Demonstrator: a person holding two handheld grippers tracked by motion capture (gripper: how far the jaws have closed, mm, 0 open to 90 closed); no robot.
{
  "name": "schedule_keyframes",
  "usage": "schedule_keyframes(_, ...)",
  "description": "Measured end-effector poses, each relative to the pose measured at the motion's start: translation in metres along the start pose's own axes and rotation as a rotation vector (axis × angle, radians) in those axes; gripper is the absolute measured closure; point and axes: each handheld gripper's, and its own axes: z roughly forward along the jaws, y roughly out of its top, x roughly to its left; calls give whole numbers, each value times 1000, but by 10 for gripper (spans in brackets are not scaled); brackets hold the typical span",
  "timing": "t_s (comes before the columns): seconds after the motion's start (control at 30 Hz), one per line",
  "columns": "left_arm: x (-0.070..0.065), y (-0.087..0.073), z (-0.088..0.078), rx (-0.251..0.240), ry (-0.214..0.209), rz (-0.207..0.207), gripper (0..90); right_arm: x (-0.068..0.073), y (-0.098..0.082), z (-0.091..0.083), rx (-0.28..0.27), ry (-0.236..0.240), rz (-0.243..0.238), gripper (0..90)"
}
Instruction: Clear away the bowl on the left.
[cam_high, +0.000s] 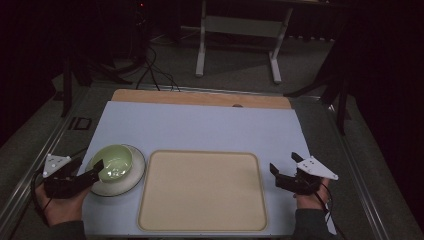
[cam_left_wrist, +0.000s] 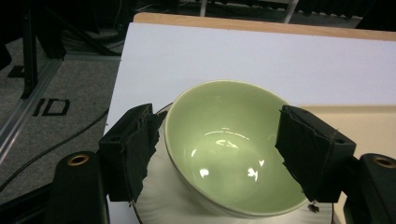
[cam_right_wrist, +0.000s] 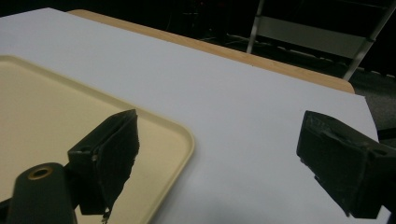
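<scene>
One green bowl, one white plate, one tray.

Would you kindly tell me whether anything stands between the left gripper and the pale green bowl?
Nothing visible does: the left gripper has its fingers open around the pale green ceramic bowl, which sits on a white plate.

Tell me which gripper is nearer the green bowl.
Left. The left gripper has its open jaws on either side of the green bowl; the right gripper is beyond the tray.
</scene>
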Motion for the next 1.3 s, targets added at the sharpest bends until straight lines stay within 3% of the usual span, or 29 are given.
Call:
schedule_keyframes(0.17,-1,0,2,17,22,8,297,-2,0,-1,-2,-6,9,125)
schedule_keyframes(0.47,1,1,4,22,25,-5,312,-1,0,0,2,-7,0,125)
schedule_keyframes(0.77,3,3,16,38,49,-16,316,-1,0,1,7,-7,-5,125)
schedule_keyframes(0.83,3,3,23,80,60,-6,317,-1,-1,2,12,-6,-10,125)
schedule_keyframes(1.0,6,2,31,129,79,-15,328,-1,-1,3,11,-7,-12,125)
schedule_keyframes(1.07,9,2,35,141,69,-40,361,-1,-1,2,11,-7,-12,125)
schedule_keyframes(1.3,10,2,46,213,55,-51,461,0,-1,3,18,-8,-21,125)
